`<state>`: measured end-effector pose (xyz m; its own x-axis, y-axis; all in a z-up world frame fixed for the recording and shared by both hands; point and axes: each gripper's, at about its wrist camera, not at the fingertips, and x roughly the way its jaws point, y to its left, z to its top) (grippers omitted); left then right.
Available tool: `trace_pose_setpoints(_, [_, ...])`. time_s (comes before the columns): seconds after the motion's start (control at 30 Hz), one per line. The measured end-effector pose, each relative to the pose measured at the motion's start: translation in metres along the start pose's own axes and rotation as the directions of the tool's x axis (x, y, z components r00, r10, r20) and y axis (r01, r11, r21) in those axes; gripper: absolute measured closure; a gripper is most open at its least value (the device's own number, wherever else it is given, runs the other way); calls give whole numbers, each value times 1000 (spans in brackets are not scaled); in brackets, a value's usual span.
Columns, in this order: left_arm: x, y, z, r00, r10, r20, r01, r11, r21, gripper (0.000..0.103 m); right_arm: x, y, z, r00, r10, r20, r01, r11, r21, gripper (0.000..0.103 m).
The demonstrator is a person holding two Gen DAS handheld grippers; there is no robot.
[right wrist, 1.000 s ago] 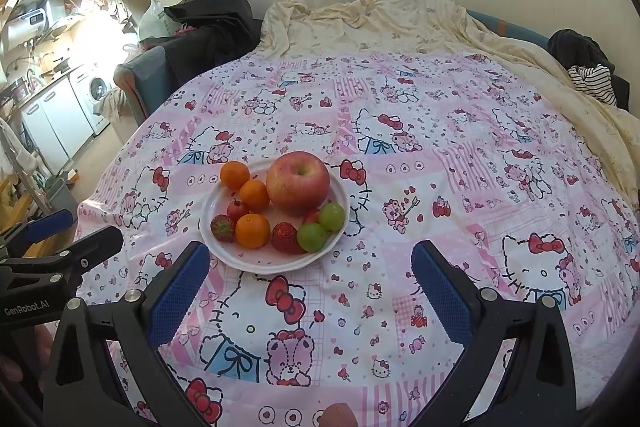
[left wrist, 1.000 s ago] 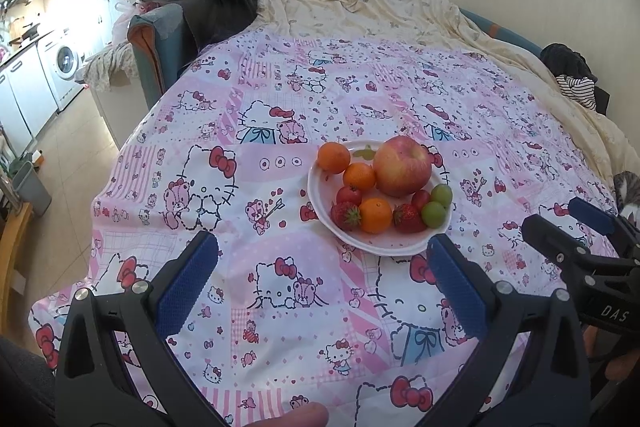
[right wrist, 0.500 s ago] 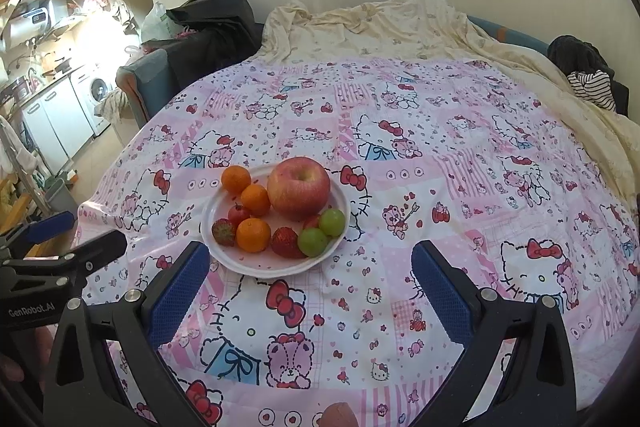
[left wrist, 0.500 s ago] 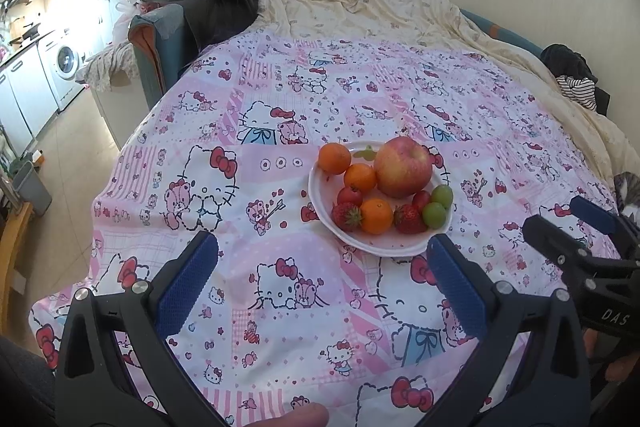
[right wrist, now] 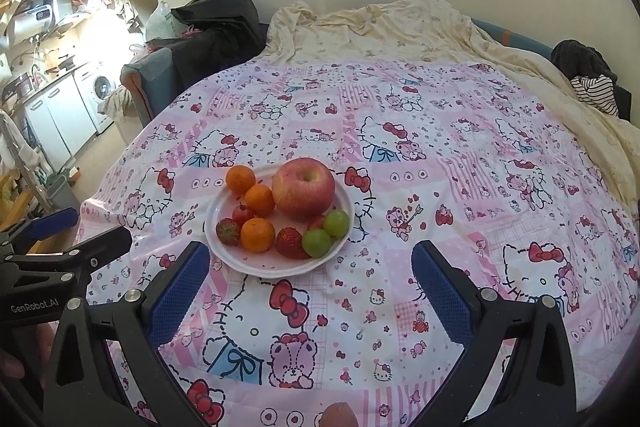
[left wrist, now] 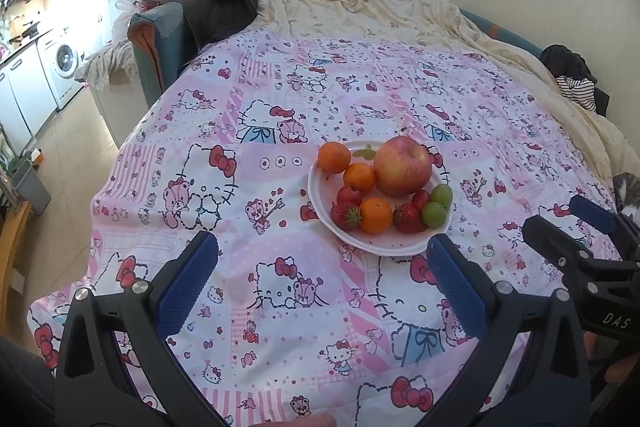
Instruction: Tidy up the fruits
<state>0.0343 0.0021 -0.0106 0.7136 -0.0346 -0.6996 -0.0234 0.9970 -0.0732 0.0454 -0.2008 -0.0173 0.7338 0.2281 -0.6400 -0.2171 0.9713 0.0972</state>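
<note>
White lettering "GenRobot.AI" reads on the black body of the left gripper [right wrist: 60, 227] as it shows in the right wrist view; "DAS" reads on the right gripper [left wrist: 568, 231] in the left wrist view. The round white plate [left wrist: 320, 203] [right wrist: 216, 251] of fruit sits on the pink cartoon-cat printed bedspread [left wrist: 280, 107] [right wrist: 440, 147], carrying a large red-yellow apple [left wrist: 402, 167] [right wrist: 303, 187], three small oranges, strawberries and two green grapes. Both grippers' blue-padded jaws are spread wide and hold nothing. The plate lies ahead of both, near the left gripper's right jaw tip and the right gripper's left jaw tip, apart from them.
</note>
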Motion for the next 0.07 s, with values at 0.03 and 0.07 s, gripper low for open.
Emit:
trace_pose_setpoints(0.03, [0, 0, 0, 1000, -7, -2, 7, 1000, -4, 0, 0, 0, 0, 1000, 1, -1, -1, 1000, 2, 0])
trace_pose_setpoints(0.07, [0, 0, -1, 1000, -11, -3, 11, 1000, -4, 0, -1, 0, 0, 1000, 0, -2, 0, 1000, 4, 0])
